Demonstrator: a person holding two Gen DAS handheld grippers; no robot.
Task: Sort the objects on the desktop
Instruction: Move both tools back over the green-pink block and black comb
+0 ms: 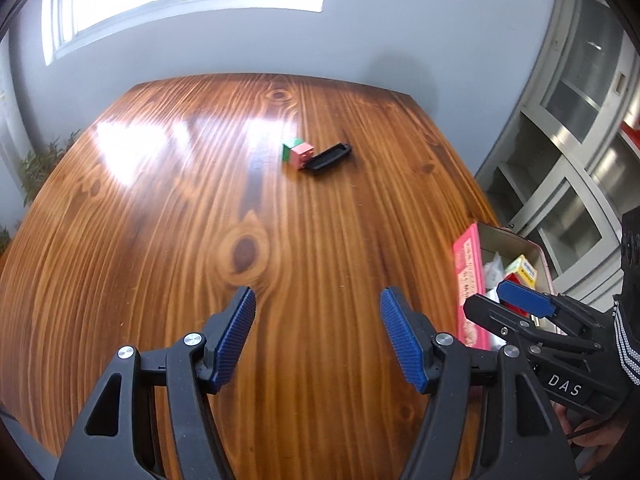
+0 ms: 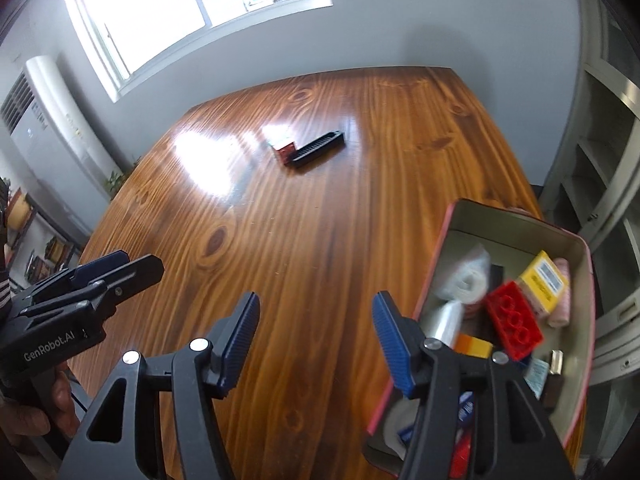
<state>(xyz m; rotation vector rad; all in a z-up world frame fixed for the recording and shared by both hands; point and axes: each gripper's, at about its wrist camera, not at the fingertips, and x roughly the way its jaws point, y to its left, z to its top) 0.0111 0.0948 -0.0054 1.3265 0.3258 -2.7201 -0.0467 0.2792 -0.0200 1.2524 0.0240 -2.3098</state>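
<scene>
left gripper (image 1: 316,312) and right gripper (image 2: 314,316) both hanging half open, gripping nothing | risk: right one is sitting just beside the tin box (image 2: 448,248), could be clipping its wall | pink-green block (image 1: 298,153) and black case (image 1: 329,159) lying touching, well ahead of both jaws

Bare table (image 1: 280,240) up to blocks (image 1: 298,154), tin (image 2: 576,240) rightward
</scene>
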